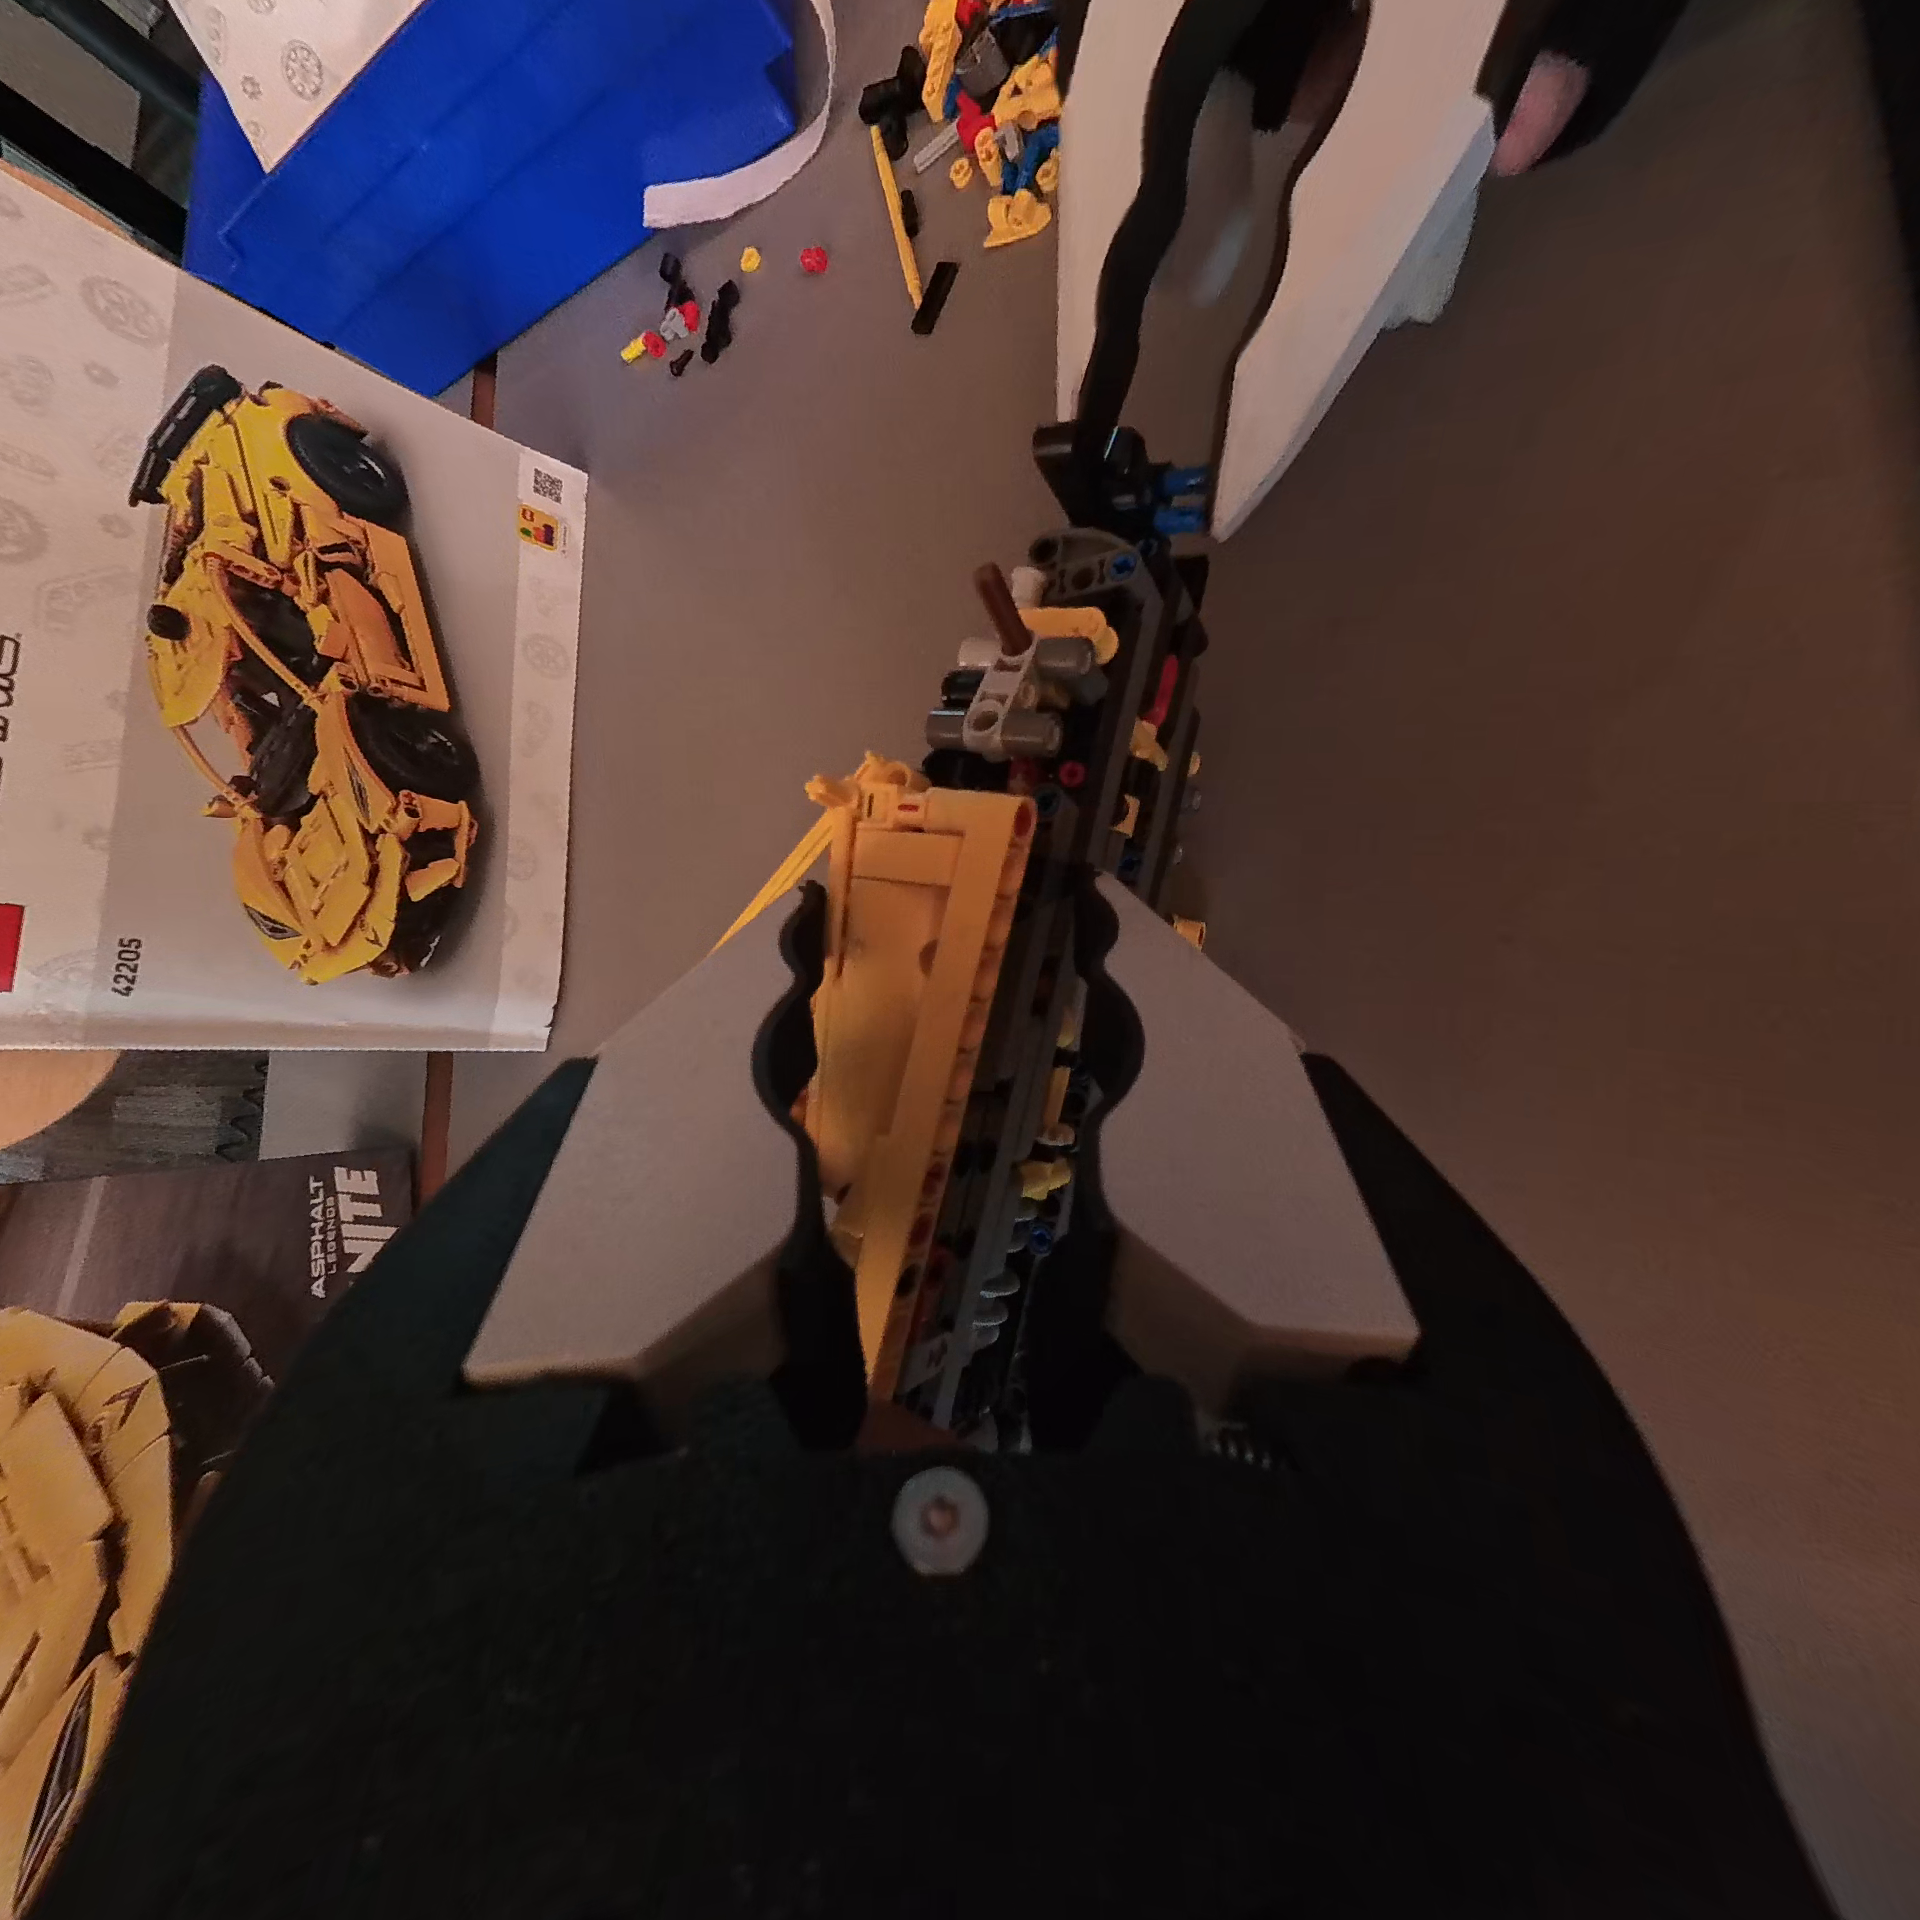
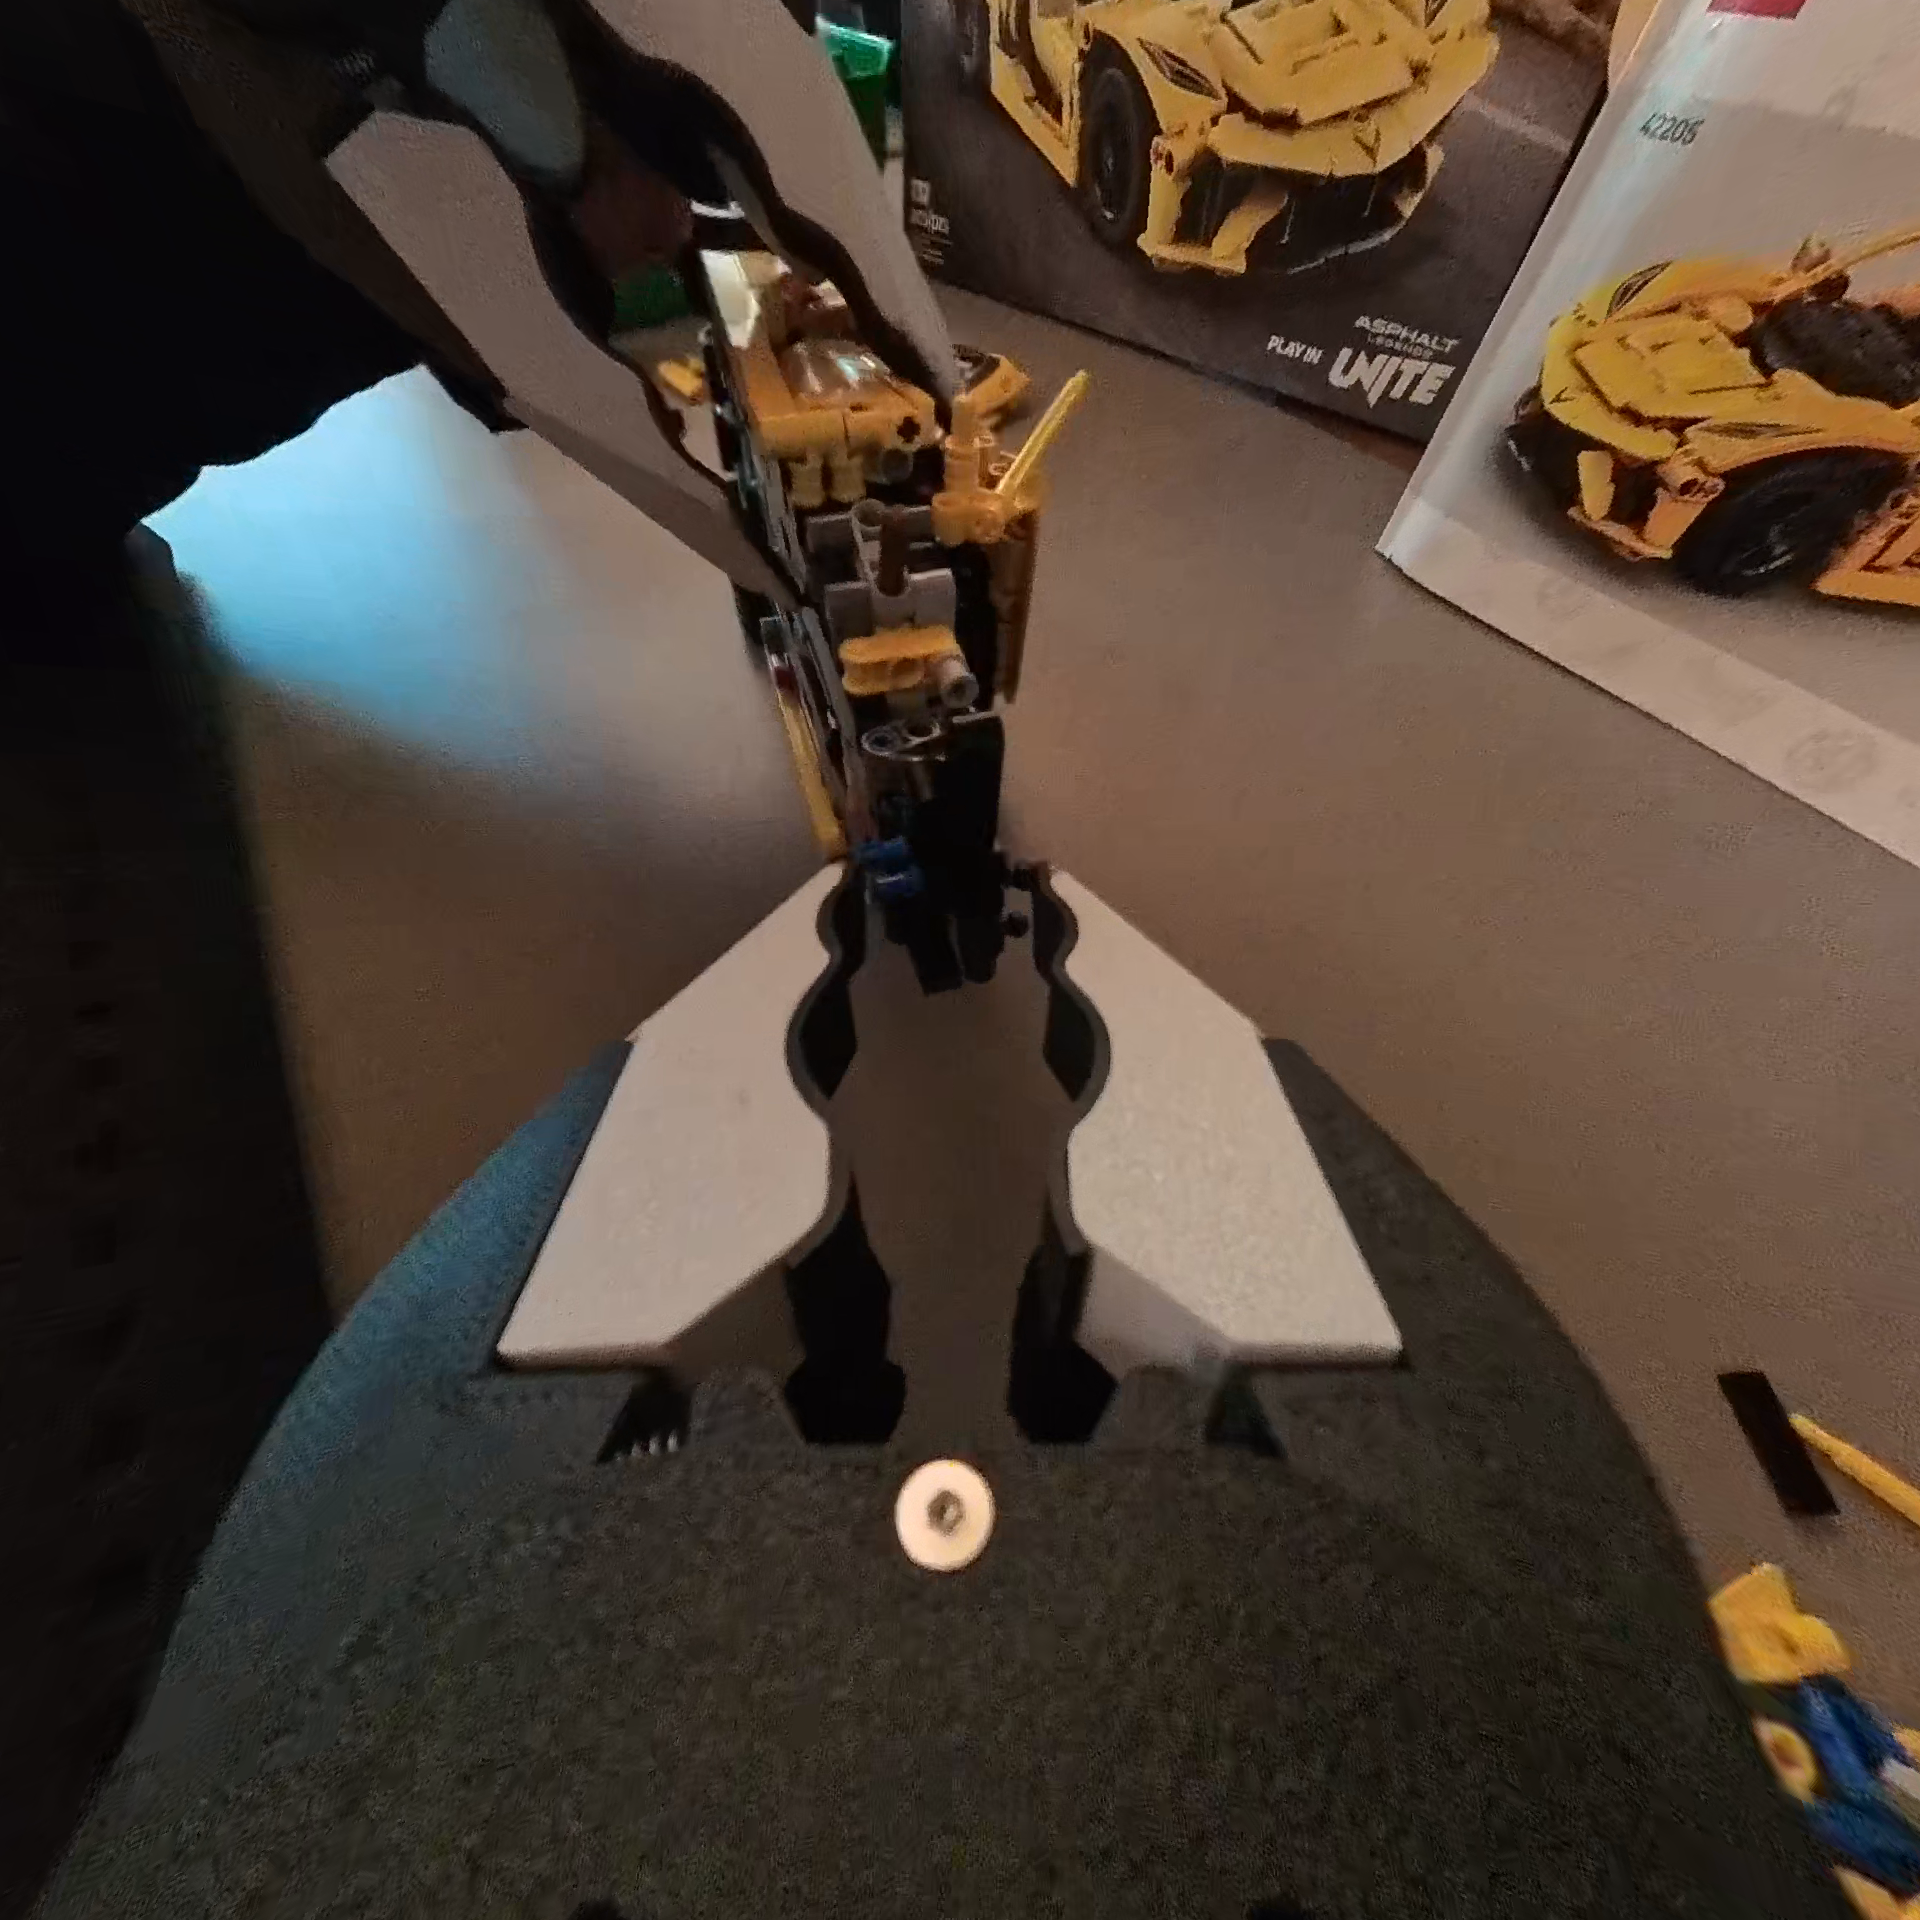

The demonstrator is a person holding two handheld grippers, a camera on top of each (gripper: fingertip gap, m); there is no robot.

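Observation:
A long, partly built toy car frame (image 1: 997,935) of yellow, black and grey bricks is held off the grey table between both grippers. My left gripper (image 1: 951,914) is shut on its yellow-panelled end, with the frame running deep between the fingers. My right gripper (image 2: 945,883) is shut on the narrow black end (image 2: 951,831), which has blue pins. The right gripper also shows at the top of the left wrist view (image 1: 1143,478). The left gripper shows at the upper left of the right wrist view (image 2: 852,478). A brown axle (image 2: 894,540) sticks out of the frame's middle.
An instruction booklet (image 1: 312,675) with a yellow car picture lies to the left, and it also shows in the right wrist view (image 2: 1714,468). The set's box (image 2: 1247,156) stands behind. A blue bin (image 1: 499,156) and a pile of loose bricks (image 1: 987,104) sit at the far side. More loose pieces (image 2: 1808,1714) lie nearby. About 9 cm separates my left fingertips from my right.

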